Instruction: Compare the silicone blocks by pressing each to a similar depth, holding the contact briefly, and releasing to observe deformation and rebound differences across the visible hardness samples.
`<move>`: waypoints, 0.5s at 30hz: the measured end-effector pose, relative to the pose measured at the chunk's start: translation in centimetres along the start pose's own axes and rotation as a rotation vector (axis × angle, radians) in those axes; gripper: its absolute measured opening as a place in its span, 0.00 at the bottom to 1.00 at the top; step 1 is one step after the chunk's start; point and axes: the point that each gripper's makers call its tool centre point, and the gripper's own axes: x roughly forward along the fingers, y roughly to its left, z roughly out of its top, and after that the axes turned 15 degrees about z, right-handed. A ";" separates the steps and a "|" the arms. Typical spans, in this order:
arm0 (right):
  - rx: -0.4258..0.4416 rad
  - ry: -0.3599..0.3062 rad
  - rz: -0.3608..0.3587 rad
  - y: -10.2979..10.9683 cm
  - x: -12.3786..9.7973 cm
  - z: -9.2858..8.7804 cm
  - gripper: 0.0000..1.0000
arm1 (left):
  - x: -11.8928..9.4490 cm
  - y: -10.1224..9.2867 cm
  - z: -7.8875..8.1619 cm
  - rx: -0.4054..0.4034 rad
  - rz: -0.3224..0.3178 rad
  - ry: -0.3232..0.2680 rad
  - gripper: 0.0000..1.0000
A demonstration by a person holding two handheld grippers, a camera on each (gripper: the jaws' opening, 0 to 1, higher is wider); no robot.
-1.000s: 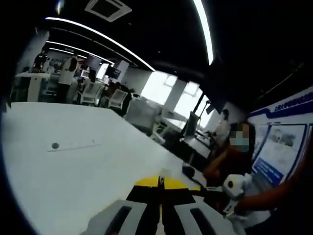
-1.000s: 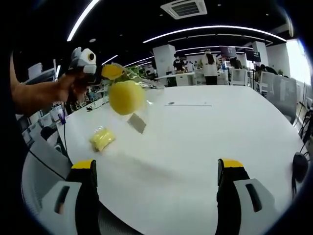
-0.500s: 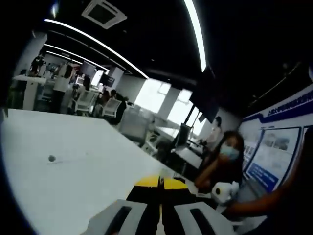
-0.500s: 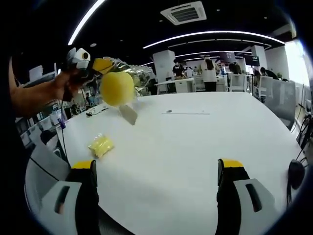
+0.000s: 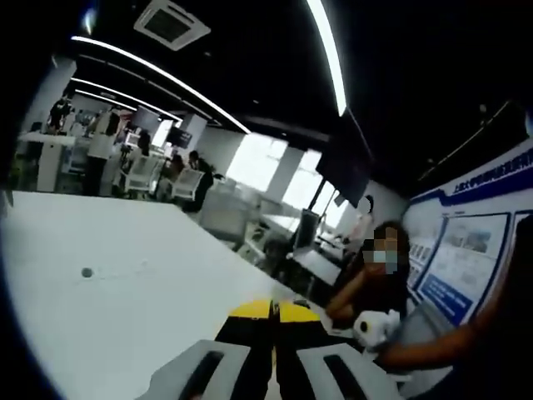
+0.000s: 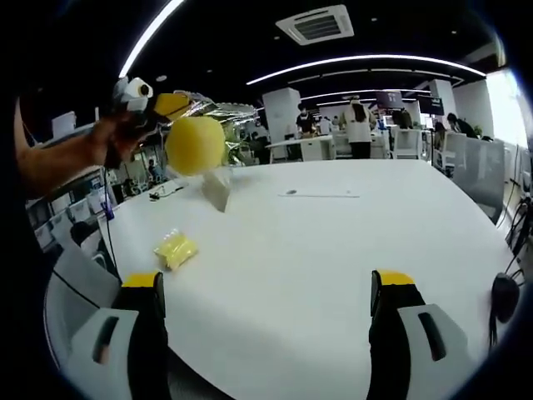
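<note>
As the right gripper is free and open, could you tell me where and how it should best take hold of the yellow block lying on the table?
Grip the yellow block across its narrower sides, coming down from above with the right gripper. It lies flat and alone on the white table, skewed to the view, so turn the jaws to match. It looks wrapped in clear film, so close gently.

A bagged block (image 6: 196,147) hangs above the table (image 6: 333,250) (another block (image 6: 176,247) lies on it).

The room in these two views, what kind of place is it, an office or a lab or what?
Most likely an open-plan office or demo space: a big white table, office chairs and desks behind it, ceiling light strips with a ceiling air vent, and a wall poster.
</note>
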 end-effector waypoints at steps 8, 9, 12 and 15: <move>-0.010 0.005 0.003 0.3 -0.1 0.2 0.96 | -0.6 0.1 0.8 -0.008 0.001 -0.023 0.00; -0.012 0.005 0.002 0.3 -0.1 0.2 0.96 | -0.7 0.1 0.7 -0.005 0.003 -0.020 0.00; -0.022 0.011 -0.005 0.2 -0.1 0.4 0.96 | -0.9 -0.1 0.6 -0.020 0.004 -0.009 0.00; -0.036 0.022 -0.006 0.2 0.0 0.4 0.96 | -1.2 -0.4 0.5 -0.010 -0.003 -0.012 0.00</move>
